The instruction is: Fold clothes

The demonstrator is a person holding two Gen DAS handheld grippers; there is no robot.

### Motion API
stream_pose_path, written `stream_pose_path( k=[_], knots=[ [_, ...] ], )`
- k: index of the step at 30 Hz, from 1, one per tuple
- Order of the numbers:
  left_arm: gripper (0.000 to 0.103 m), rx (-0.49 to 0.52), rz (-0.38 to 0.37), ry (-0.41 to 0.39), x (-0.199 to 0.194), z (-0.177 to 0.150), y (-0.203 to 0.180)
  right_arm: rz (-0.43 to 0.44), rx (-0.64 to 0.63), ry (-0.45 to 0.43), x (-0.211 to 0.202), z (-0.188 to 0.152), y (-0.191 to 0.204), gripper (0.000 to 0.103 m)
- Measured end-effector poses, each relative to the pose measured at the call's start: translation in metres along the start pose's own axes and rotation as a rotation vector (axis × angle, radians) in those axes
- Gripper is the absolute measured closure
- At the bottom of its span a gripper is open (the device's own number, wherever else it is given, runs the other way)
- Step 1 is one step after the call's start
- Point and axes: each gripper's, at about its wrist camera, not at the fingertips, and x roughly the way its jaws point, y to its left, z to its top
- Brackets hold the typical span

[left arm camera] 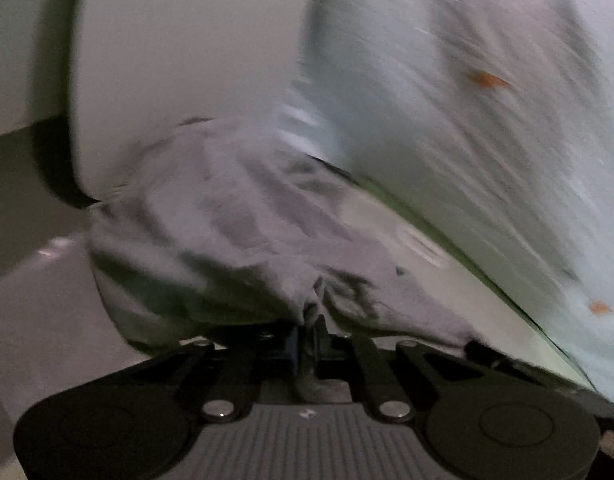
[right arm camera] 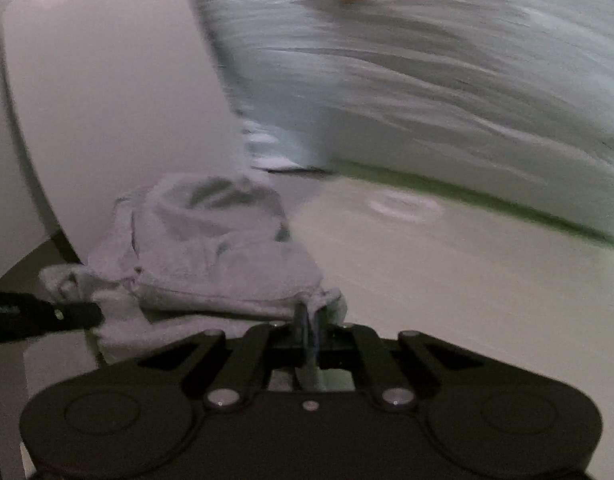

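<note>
A crumpled grey garment (left arm camera: 235, 216) spreads out ahead in the left wrist view. My left gripper (left arm camera: 311, 316) is shut on a pinched fold of its near edge. In the right wrist view the same grey garment (right arm camera: 211, 248) lies bunched in the lower left, and my right gripper (right arm camera: 309, 312) is shut on its near right corner. At the left edge of that view the black tip of my left gripper (right arm camera: 89, 315) holds the garment's other end. The cloth hangs stretched between the two grips. Both views are blurred.
A white rounded panel (left arm camera: 179, 60) (right arm camera: 107, 100) stands behind the garment. To the right is a large pale blue-white covering (left arm camera: 487, 140) (right arm camera: 447, 60) with small orange marks (left arm camera: 485, 79). A pale flat surface (right arm camera: 447, 288) runs beneath.
</note>
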Motion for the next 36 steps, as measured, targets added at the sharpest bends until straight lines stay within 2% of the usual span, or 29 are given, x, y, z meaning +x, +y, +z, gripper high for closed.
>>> stream_pose_path(
  k=[5, 9, 17, 21, 24, 27, 30, 31, 32, 33, 34, 36],
  knots=[
    [0.098, 0.096, -0.122, 0.061, -0.013, -0.040, -0.070, -0.144, 0.042, 0.007, -0.069, -0.043, -0.052, 0.100],
    [0.098, 0.164, -0.205, 0.108, -0.027, -0.081, -0.135, -0.265, 0.009, -0.005, -0.125, -0.073, -0.097, 0.100],
    [0.098, 0.267, -0.362, 0.196, -0.053, -0.163, -0.270, -0.429, 0.082, -0.017, -0.232, -0.108, -0.220, 0.100],
    [0.098, 0.334, -0.434, 0.241, -0.060, -0.207, -0.336, -0.578, 0.126, -0.032, -0.286, -0.133, -0.275, 0.103],
    [0.098, 0.397, -0.455, 0.299, -0.060, -0.237, -0.366, -0.653, 0.205, -0.024, -0.322, -0.156, -0.313, 0.103],
    [0.097, 0.440, -0.433, 0.338, -0.067, -0.260, -0.376, -0.695, 0.314, 0.000, -0.346, -0.183, -0.337, 0.102],
    [0.094, 0.460, -0.405, 0.342, -0.072, -0.259, -0.369, -0.706, 0.403, 0.037, -0.353, -0.209, -0.341, 0.093],
    [0.092, 0.464, -0.397, 0.339, -0.074, -0.258, -0.367, -0.699, 0.423, 0.050, -0.352, -0.214, -0.337, 0.087],
    [0.085, 0.465, -0.389, 0.335, -0.075, -0.253, -0.366, -0.691, 0.443, 0.062, -0.350, -0.220, -0.334, 0.076],
    [0.077, 0.466, -0.381, 0.331, -0.076, -0.249, -0.364, -0.684, 0.462, 0.074, -0.348, -0.225, -0.331, 0.070],
    [0.073, 0.468, -0.372, 0.325, -0.077, -0.245, -0.364, -0.676, 0.482, 0.086, -0.347, -0.231, -0.327, 0.063],
    [0.059, 0.479, -0.356, 0.277, -0.078, -0.231, -0.359, -0.642, 0.495, 0.100, -0.338, -0.234, -0.321, 0.055]
  ],
)
